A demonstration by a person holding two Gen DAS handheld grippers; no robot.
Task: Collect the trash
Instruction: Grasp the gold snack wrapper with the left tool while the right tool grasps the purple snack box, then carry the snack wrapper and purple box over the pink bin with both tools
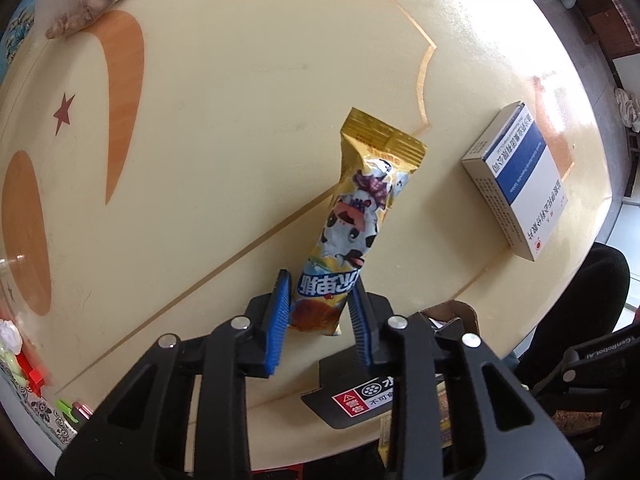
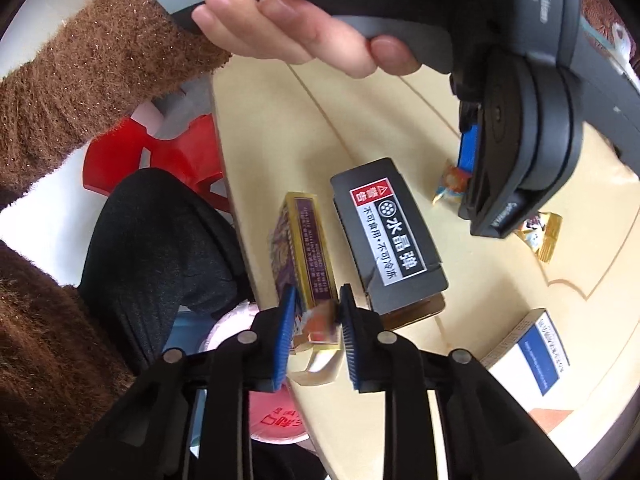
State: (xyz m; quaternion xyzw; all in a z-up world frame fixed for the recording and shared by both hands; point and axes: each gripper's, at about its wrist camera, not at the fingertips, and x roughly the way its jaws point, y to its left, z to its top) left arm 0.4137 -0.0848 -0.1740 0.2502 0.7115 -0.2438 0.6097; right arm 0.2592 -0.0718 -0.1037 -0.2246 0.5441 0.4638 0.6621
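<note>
Your left hand-held gripper (image 1: 320, 300) pinches the near end of the snack wrapper (image 1: 356, 220), whose long axis runs straight ahead from the jaws over the bench (image 1: 220, 140). Your right hand-held gripper (image 2: 316, 320) is pressed on the gold box (image 2: 304, 248) at the bench edge. Below it sits a pink bin (image 2: 276, 420); I cannot tell what it holds.

The black box (image 2: 388, 236) near the middle of the right wrist view carries a white label reading "水晶弹" and "不可食用·不可冷冻", beside a red patch with a warning triangle and "警告". In the left wrist view, "GenRobot.AI" stands on the black gripper body (image 1: 596, 354) at the lower right. Print on the snack wrapper (image 1: 352, 224) and the blue-and-white box (image 1: 516, 184) is too distorted to read.
</note>
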